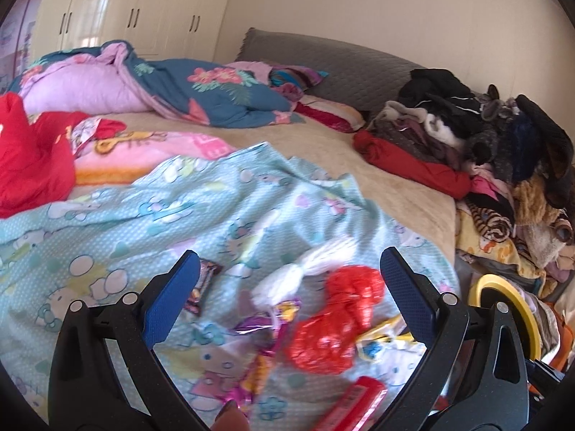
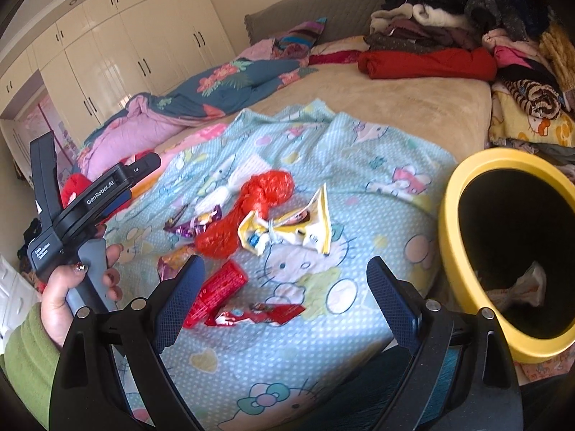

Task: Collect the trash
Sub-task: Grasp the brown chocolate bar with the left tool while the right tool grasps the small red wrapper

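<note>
Trash lies scattered on a light blue cartoon-print sheet (image 2: 377,194). A crumpled red plastic bag (image 2: 248,212) sits beside a knotted yellow-white wrapper (image 2: 287,230), a white tissue twist (image 2: 222,190) and purple candy wrappers (image 2: 197,224). Closer lie a red box (image 2: 219,289) and a red foil wrapper (image 2: 262,314). My right gripper (image 2: 287,294) hangs open above these, holding nothing. My left gripper (image 1: 291,287) is open over the red plastic bag (image 1: 334,319) and the white twist (image 1: 305,273). A yellow bin (image 2: 456,251) with a black liner stands at the right, a white wrapper inside.
A heap of folded clothes (image 2: 467,28) fills the bed's right side. A blue floral quilt (image 1: 201,86) and red garment (image 1: 28,154) lie at the left. White wardrobes (image 2: 118,54) line the far wall. A hand in a green sleeve (image 2: 32,359) holds the left gripper's handle.
</note>
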Motion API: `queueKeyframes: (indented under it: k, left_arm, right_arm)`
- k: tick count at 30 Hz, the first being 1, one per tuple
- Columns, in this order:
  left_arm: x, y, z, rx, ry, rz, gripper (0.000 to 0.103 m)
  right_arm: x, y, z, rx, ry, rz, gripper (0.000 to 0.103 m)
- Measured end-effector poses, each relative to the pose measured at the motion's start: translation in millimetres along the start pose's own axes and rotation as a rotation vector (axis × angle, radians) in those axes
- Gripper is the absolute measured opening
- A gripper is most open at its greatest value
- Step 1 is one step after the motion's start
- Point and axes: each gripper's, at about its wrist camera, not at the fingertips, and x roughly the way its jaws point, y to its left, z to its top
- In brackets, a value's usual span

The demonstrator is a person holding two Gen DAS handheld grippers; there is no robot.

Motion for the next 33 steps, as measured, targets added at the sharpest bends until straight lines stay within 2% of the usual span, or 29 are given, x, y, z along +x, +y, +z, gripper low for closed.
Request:
queueKeyframes:
  k: [8, 11, 14, 17, 21, 26, 27, 33]
  left_arm:
    - [17, 38, -11, -0.052, 0.044, 0.051, 0.092]
    - [22, 49, -16, -0.070, 0.061, 0.061, 0.092]
    - [28, 60, -21, -0.100, 0.087, 0.062, 0.084]
    - [34, 70, -25, -0.130, 0.111, 0.059, 0.075]
    - [42, 79, -30, -0.155, 0.140, 0.055, 0.062]
    - [50, 84, -33, -0.180, 0.168, 0.053, 0.046]
    - [53, 84, -34, -0.183, 0.174, 0.051, 0.044]
    - [70, 82, -33, -0.182, 0.225, 0.056, 0.029]
  right_arm:
    - [26, 6, -9, 0.052, 0.094, -0.028, 0.089]
    - [36, 8, -11, 0.052, 0.127, -0.041, 0.085]
    - [46, 12, -14, 0.038, 0.161, -0.060, 0.080]
    - [55, 11, -16, 0.057, 0.191, -0.059, 0.071]
    - [64, 4, -20, 0.107, 0.238, -0.024, 0.048]
    - [66, -1, -21, 0.140, 0.247, 0.018, 0.034]
    - [65, -1, -21, 0.136, 0.241, 0.022, 0.025]
    - [61, 2, -15, 0.101, 0.207, 0.035, 0.023]
